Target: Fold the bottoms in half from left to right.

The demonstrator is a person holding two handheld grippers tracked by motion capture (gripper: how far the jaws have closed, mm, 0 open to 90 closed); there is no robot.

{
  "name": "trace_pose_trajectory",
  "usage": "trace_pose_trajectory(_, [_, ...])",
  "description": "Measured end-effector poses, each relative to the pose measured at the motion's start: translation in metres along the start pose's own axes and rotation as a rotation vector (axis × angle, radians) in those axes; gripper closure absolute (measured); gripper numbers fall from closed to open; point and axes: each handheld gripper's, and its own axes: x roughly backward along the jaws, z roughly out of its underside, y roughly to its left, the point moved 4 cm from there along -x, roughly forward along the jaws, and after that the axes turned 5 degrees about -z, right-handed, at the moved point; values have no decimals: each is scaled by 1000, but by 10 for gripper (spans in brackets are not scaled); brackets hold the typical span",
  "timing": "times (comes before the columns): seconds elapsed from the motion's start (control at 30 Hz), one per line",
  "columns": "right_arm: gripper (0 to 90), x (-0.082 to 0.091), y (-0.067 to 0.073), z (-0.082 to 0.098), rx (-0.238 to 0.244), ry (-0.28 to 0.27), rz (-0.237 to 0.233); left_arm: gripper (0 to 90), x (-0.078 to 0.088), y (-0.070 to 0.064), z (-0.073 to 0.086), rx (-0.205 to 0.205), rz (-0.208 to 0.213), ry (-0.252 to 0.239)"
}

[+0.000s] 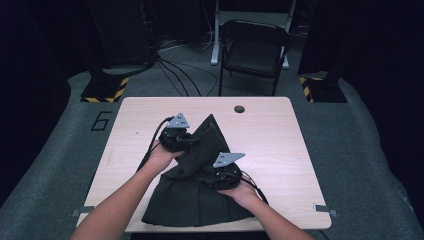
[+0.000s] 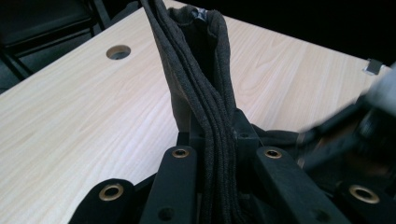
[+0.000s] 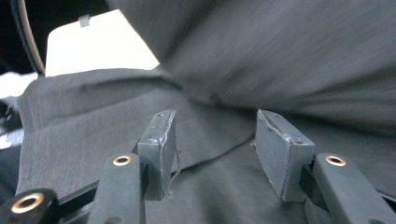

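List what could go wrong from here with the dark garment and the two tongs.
1. The left tongs pinch a thick bunch of the dark garment and hold it raised off the table; the folds could slide out, or the lower part could drag.
2. The right tongs stand open just above the cloth; closing here may catch several layers at once.
3. The garment's bottom edge lies at the table's near rim and might slip over.
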Motion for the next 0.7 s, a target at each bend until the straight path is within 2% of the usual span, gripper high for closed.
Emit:
trace_pose_trajectory(0.03, [480,-6,2,1,20,23,-13,828,2,1,-2,-6,6,-1])
trace_pose_trajectory(0.13, [478,-21,7,5,25,64,-27,827,7,1,-9,-3,24,-10])
trace_pose_trajectory(0.23, [477,-33,6,9,18,89,-1,827,12,3,-14,5,35,-25])
trace_pose_trajectory(0.27, [476,-36,5,10,34,101,-1,827,14,5,-16,9,41,-27])
trace_pose_trajectory(0.4, [480,-46,5,12,32,119,15,827,19,7,-21,15,60,-36])
trace_pose_trajectory(0.43, [482,-48,7,12,6,118,10,827,20,8,-23,15,66,-38])
trace_pose_trajectory(0.47, [485,-51,7,13,4,129,12,827,21,9,-24,15,67,-38])
trace_pose_trajectory(0.53, [493,-55,6,15,13,150,42,827,22,9,-26,6,70,-31])
trace_pose_trajectory(0.6, [500,-57,6,15,6,160,42,828,23,9,-27,-1,68,-32])
trace_pose_trajectory(0.63, [506,-59,5,15,9,160,62,827,24,9,-28,-7,67,-33])
trace_pose_trajectory(0.67, [507,-60,0,14,42,158,111,827,25,9,-29,-7,70,-36])
trace_pose_trajectory(0.7, [507,-61,2,13,22,145,90,827,25,10,-29,-7,72,-38])
